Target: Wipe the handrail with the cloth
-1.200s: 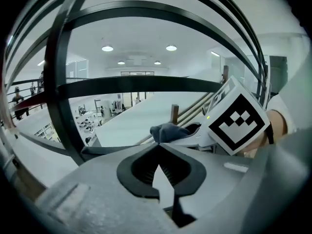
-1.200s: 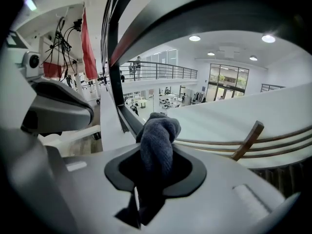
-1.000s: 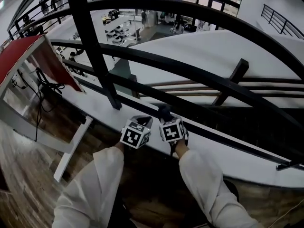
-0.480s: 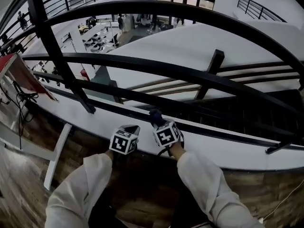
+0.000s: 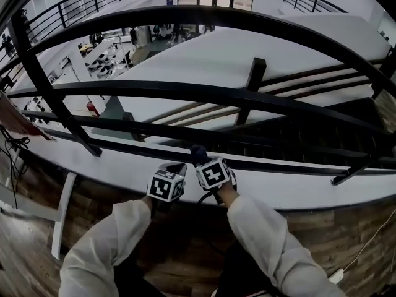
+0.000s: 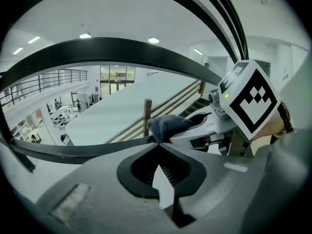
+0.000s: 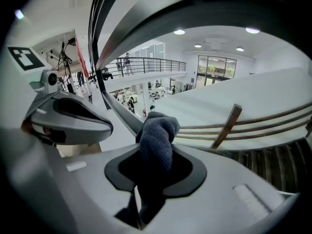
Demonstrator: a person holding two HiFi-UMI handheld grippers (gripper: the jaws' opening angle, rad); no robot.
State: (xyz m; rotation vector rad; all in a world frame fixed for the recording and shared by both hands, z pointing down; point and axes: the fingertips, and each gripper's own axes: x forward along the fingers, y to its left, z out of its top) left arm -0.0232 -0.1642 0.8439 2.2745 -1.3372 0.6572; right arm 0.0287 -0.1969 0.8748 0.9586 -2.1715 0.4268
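The black handrail (image 5: 247, 23) curves across the head view, with lower bars (image 5: 291, 166) beneath it. A dark blue-grey cloth (image 5: 197, 154) is bunched in my right gripper (image 5: 200, 161), which is shut on it and holds it against the lowest bar. In the right gripper view the cloth (image 7: 158, 133) fills the jaws and touches the bar (image 7: 119, 113). My left gripper (image 5: 177, 167) sits just left of the right one, shut with nothing in it (image 6: 157, 143). From the left gripper view, the cloth (image 6: 165, 126) rests on the bar (image 6: 73, 152).
A slanted black post (image 5: 55, 98) stands at the left, another (image 5: 250, 82) behind the middle bar. A white ledge (image 5: 297, 193) runs under the railing above a wood-panelled wall (image 5: 334, 240). A white frame (image 5: 59, 218) and cables (image 5: 12, 144) are at far left. An atrium lies below.
The view has slid right along the railing, so the slanted post and red board moved left, the board out of view. Both grippers stay close together, the cloth still at the lowest bar.
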